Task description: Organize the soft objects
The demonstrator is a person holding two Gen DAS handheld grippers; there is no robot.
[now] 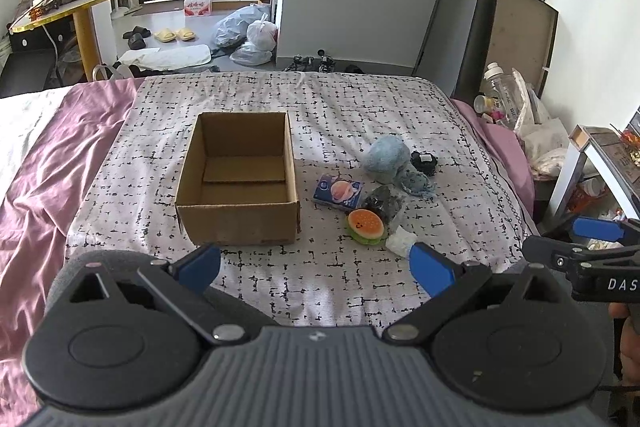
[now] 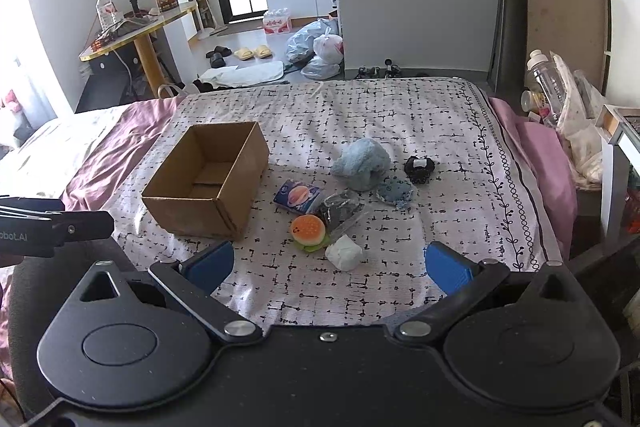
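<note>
Brown open cardboard box [image 1: 238, 179] stands empty on the checked white bedspread [image 1: 280, 95]. Just right of it lie a round burger-shaped plush [image 2: 308, 231], a fluffy pale blue plush [image 2: 362, 163] and a white crumpled wad [image 2: 344, 253]. Left gripper [image 1: 316, 269] and right gripper [image 2: 329, 267] hover at the near edge, jaws spread apart, holding nothing.

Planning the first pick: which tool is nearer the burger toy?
Right. The burger toy lies just ahead of the right tool, between its open fingers; the left tool faces the box, burger off to its right.
</note>
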